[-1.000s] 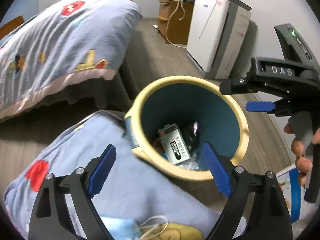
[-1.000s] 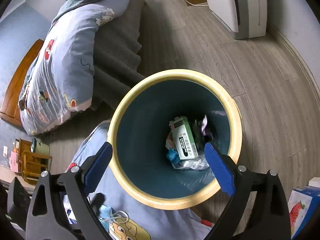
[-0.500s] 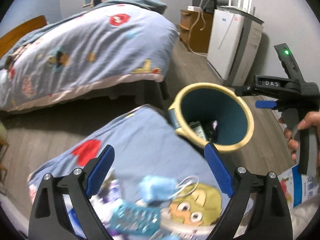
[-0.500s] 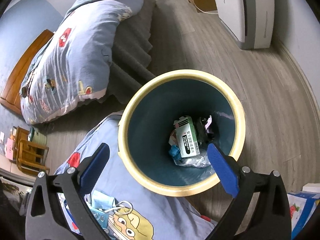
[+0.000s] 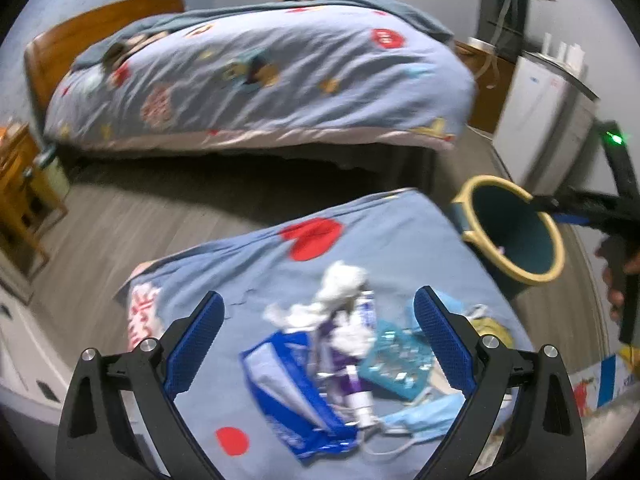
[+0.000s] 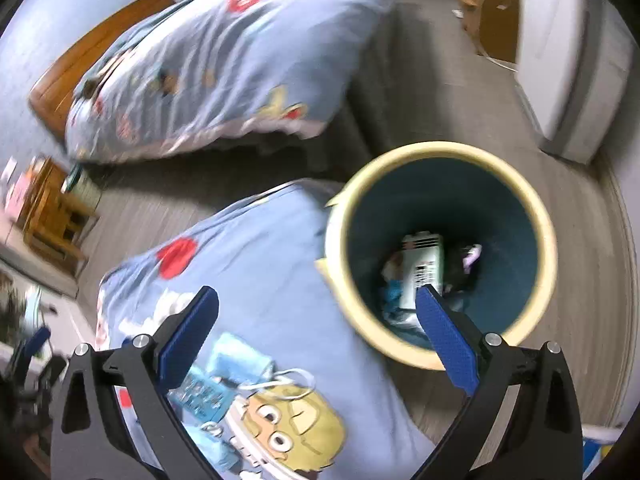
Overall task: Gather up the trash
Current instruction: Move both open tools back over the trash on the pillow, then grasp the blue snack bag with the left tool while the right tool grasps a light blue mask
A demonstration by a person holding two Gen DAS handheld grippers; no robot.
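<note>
A yellow-rimmed blue bin (image 6: 440, 248) stands on the floor beside a blue patterned cushion (image 5: 248, 264), with a white box (image 6: 420, 268) and wrappers inside; it also shows in the left wrist view (image 5: 516, 236). On the cushion lie a blue-white wrapper (image 5: 288, 392), crumpled white tissue (image 5: 340, 284), a purple-white tube (image 5: 356, 360), a teal blister pack (image 5: 396, 364) and a blue face mask (image 5: 424, 416). My left gripper (image 5: 320, 344) is open above this pile. My right gripper (image 6: 316, 336) is open and empty over the bin's near rim.
A bed (image 5: 260, 80) with a blue quilt fills the back. A white appliance (image 5: 544, 120) stands against the right wall. A wooden stool (image 5: 20, 192) is at the left. A printed carton (image 5: 600, 384) lies on the floor at the lower right.
My left gripper has swung left from the bin to the trash pile on the cushion. My right gripper has shifted left and back from the bin's middle. Both stay open.
</note>
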